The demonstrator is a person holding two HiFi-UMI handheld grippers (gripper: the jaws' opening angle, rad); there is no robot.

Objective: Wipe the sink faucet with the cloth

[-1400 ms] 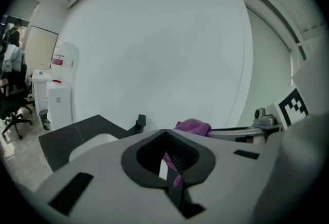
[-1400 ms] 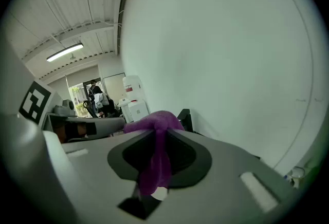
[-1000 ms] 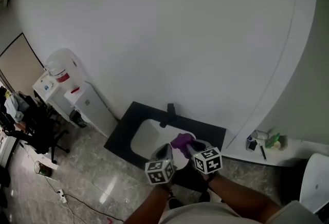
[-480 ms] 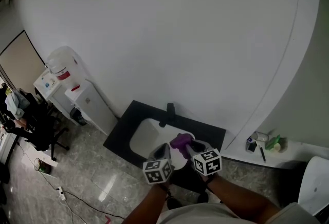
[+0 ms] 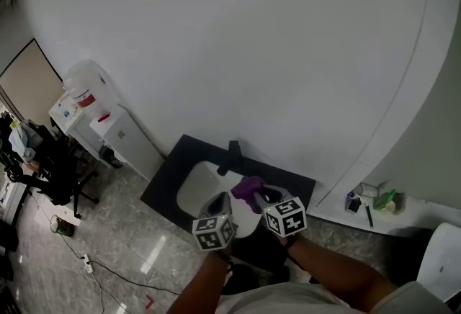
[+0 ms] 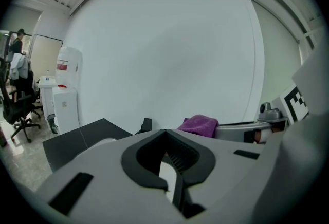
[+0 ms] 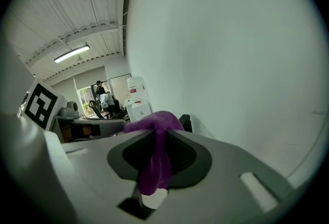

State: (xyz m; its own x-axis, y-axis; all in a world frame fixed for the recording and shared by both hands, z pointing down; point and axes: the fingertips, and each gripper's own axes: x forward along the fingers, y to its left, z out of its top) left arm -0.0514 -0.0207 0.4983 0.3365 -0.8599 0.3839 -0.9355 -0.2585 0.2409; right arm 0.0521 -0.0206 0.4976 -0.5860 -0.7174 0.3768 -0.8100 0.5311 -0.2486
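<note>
Over the sink (image 5: 191, 190), my grippers hide part of the basin, and the faucet (image 5: 232, 155) is only a small dark shape. The counter (image 5: 167, 181) is black, against a white wall (image 5: 252, 53). My right gripper (image 5: 253, 194) pinches the bunched purple cloth (image 5: 245, 186), near the faucet. My left gripper (image 5: 222, 202) is clenched on nothing.

No legible text, label or number anywhere.

The right hand-held gripper (image 5: 258, 199) has carried the purple cloth (image 5: 247, 187) (pinched in its jaws) nearer the faucet (image 5: 232, 156)
</note>
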